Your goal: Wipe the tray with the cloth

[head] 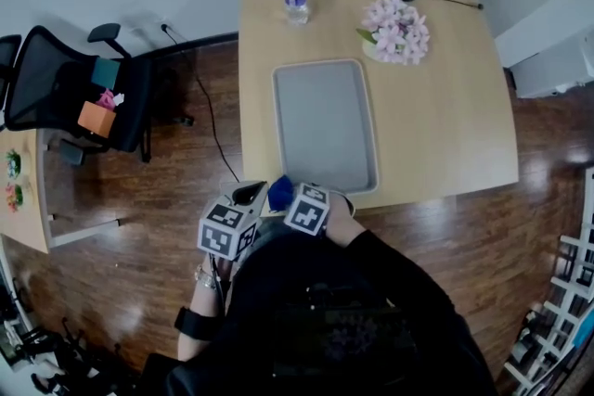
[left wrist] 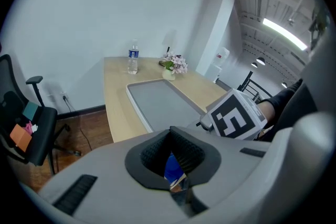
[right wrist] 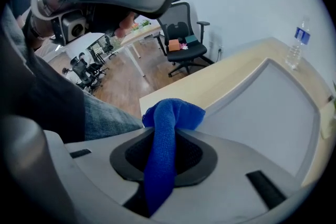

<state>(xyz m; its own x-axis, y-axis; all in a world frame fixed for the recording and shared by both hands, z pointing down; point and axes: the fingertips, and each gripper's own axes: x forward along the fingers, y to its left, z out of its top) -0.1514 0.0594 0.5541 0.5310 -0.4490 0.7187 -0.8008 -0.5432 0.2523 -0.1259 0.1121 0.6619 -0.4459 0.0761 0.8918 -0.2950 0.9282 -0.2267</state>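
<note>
Tray (head: pixel 325 123): grey, shallow-rimmed, bare, on the wooden table (head: pixel 445 134). It lies just ahead of both grippers, long axis running away from the person. Cloth (right wrist: pixel 167 128): blue, bunched, clamped in the right gripper (right wrist: pixel 164 157), the one nearer the tray's near edge. Left gripper (left wrist: pixel 173 168): jaws nearly together, blue in the slit, grip uncertain.

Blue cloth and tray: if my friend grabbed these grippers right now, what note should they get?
Right gripper: shut on the blue cloth, at the table's near edge.
Left gripper: beside it, jaws barely apart. Blue shows in the gap, but I can't tell if they pinch it.
Tray: flat mid-table, nothing on it, cloth not touching it.
Done: cloth is in hand.
Left: bring the cloth onto the tray and wipe it.
</note>
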